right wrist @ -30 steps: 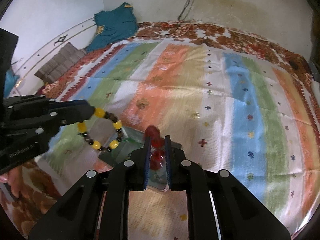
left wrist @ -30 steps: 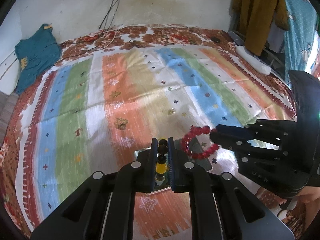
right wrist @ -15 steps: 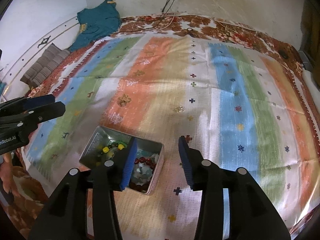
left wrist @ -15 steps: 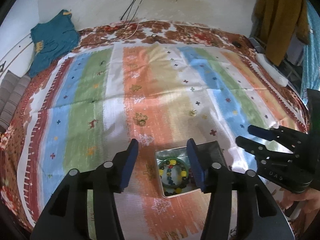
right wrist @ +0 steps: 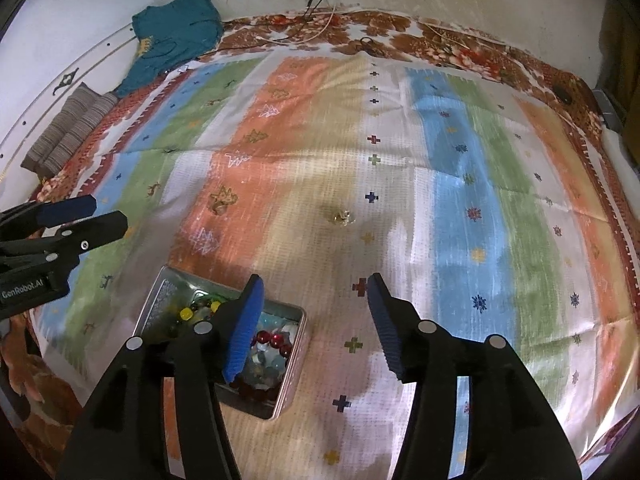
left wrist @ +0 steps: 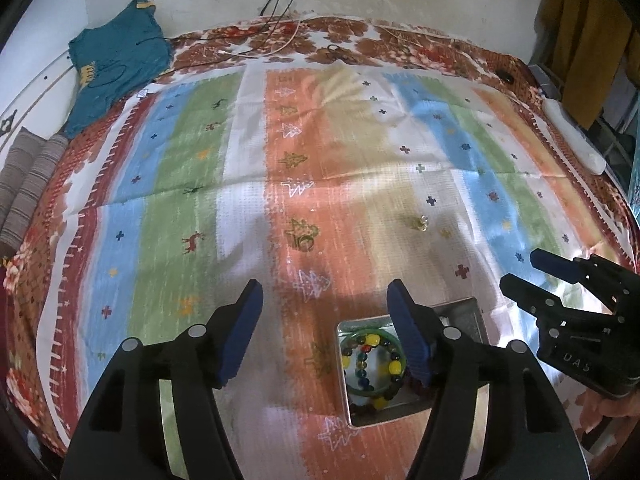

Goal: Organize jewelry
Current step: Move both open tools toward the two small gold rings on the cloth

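With the yellow bead bracelet (left wrist: 370, 364) and red bead bracelet (right wrist: 272, 344) already in the metal tin (left wrist: 460, 312), both my grippers' fingers are spreading empty, leaving the small gold trinket (right wrist: 341, 216) beyond it on the bed.

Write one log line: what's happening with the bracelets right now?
left hand-held gripper: opening, empty | right hand-held gripper: opening, empty | bracelets: in tin
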Available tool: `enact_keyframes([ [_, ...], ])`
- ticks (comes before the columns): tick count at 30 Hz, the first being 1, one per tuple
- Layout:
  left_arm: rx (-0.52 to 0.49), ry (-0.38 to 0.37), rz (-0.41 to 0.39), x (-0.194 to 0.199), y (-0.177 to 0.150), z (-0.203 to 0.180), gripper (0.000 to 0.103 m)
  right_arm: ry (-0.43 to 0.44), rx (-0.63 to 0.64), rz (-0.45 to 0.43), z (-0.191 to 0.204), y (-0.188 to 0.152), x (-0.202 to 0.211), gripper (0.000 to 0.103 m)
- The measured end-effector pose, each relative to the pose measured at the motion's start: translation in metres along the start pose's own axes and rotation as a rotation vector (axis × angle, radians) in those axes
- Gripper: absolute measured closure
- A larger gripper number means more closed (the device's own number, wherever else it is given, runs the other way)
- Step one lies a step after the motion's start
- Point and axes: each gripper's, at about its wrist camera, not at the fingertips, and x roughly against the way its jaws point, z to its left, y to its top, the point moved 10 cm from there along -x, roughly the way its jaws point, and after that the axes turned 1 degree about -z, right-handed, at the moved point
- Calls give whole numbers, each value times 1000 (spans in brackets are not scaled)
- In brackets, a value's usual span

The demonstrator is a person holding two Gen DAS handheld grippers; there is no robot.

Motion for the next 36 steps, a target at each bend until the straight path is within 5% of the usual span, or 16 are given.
enact_keyframes([
  [36, 14, 58, 172, -87, 15, 26, 34, -18, -39, 124, -17, 25, -78, 40],
])
